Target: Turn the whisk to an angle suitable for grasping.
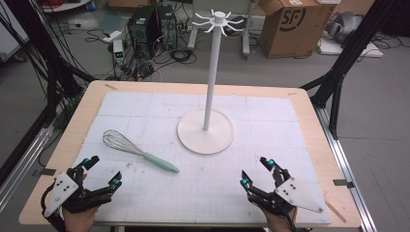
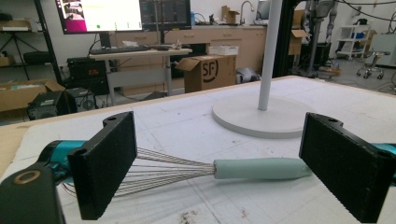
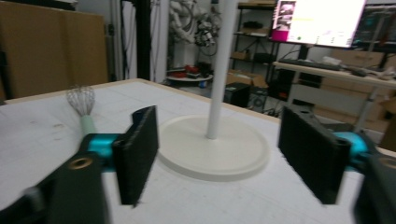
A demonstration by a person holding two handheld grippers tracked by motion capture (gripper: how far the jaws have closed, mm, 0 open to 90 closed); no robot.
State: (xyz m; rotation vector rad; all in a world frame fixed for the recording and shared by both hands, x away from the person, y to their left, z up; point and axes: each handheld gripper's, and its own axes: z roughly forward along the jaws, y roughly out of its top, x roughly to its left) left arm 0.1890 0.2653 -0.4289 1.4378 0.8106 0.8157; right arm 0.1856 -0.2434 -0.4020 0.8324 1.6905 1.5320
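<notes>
Seemingly nothing begun: whisk (image 1: 138, 151) lies untouched just ahead of the gaping left gripper (image 1: 102, 172); hook stand (image 1: 209, 96) stands bare beyond the equally spread, empty right gripper (image 1: 256, 170).

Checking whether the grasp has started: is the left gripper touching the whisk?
Apart. The high view shows bare mat between the left gripper and the whisk.

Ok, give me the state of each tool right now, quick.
Left tool: open, holding nothing; the whisk lies ahead of it on the table.
Right tool: open, holding nothing.
</notes>
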